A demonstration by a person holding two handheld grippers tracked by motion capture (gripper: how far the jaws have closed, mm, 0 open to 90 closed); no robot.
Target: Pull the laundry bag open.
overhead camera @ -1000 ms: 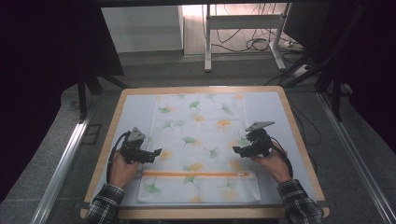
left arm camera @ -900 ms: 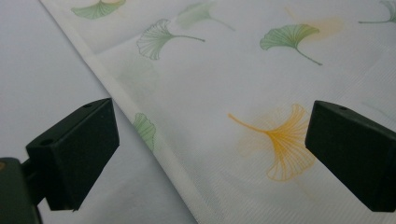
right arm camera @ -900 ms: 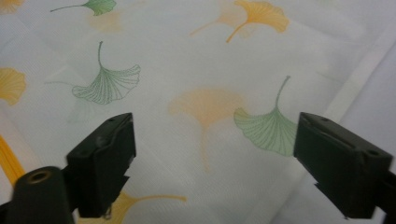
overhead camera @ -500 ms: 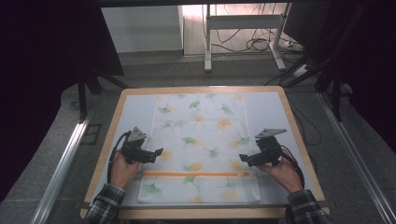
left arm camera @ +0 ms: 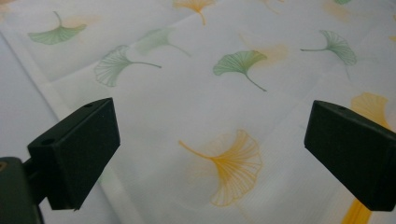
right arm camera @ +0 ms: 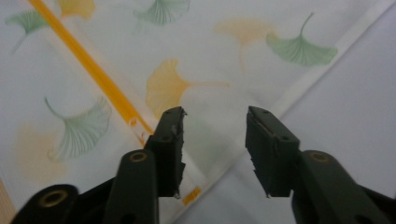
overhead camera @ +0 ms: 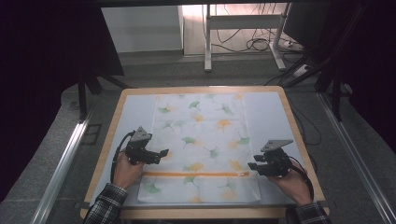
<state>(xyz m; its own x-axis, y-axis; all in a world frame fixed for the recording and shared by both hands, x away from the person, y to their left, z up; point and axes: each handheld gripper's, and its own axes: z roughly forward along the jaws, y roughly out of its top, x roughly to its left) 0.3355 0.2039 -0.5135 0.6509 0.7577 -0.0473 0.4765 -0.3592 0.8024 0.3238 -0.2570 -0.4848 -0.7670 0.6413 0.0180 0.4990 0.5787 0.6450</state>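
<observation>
A white cloth (overhead camera: pixel 205 135) printed with green and yellow ginkgo leaves lies flat on the table, with an orange zipper strip (overhead camera: pixel 196 174) running across its near part. My left gripper (overhead camera: pixel 161 153) hovers over the cloth's left side, and its jaws stand wide open above a yellow leaf (left arm camera: pixel 233 163). My right gripper (overhead camera: pixel 252 165) is at the cloth's right edge by the zipper's end. Its jaws have just been closing and are still apart, with nothing pinched between them (right arm camera: pixel 215 114). The cloth's hem (right arm camera: pixel 317 70) and the zipper strip (right arm camera: pixel 93 70) lie flat beneath.
The table has a wooden rim (overhead camera: pixel 201 88) and a pale mat (overhead camera: pixel 268 116) under the cloth. Metal rails (overhead camera: pixel 60 163) run along both sides on the floor. A table frame with cables (overhead camera: pixel 243 42) stands behind.
The right gripper has moved rightward and toward the front, from over the cloth to its right edge by the zipper's end. The left gripper has stayed in place.
</observation>
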